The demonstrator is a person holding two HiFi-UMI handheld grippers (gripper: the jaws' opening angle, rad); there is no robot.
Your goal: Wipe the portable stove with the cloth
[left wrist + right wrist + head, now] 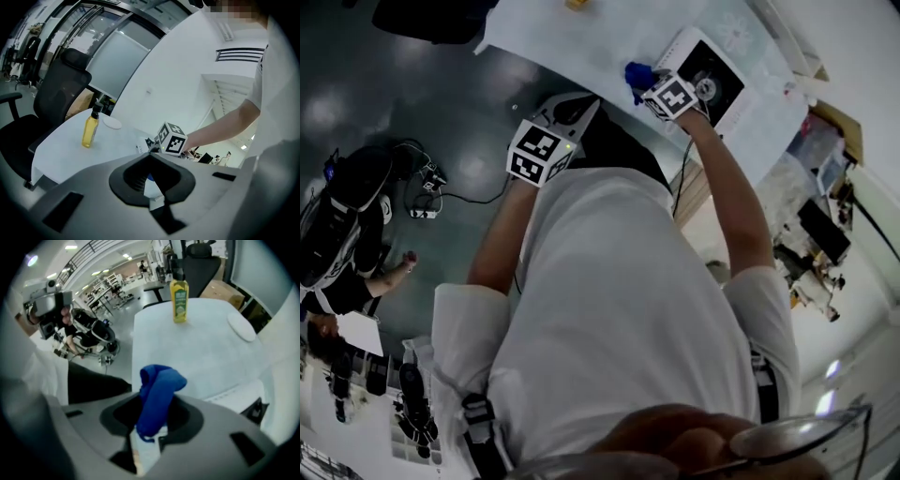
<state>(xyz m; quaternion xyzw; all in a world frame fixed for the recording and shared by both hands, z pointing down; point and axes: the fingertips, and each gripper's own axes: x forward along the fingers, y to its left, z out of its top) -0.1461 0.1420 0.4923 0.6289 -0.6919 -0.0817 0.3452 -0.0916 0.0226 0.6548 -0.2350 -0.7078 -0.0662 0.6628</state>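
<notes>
The portable stove [712, 82], white with a black top and round burner, sits near the edge of the white table [581, 47]. My right gripper [651, 84] hangs at the stove's left end, shut on a blue cloth [637, 75]. In the right gripper view the cloth [157, 394] sticks up bunched from between the jaws of that gripper [146, 437]. My left gripper [579, 109] is held off the table's edge over the floor, to the left of the stove. Its jaws [152, 185] stand slightly apart with nothing in them. The right gripper's marker cube [171, 138] shows ahead of it.
A yellow bottle [178, 294] and a white disc [241, 326] stand on the table's far part. A black office chair [61, 93] is beside the table. Another person [342, 244] and cables [427, 183] are on the floor to the left.
</notes>
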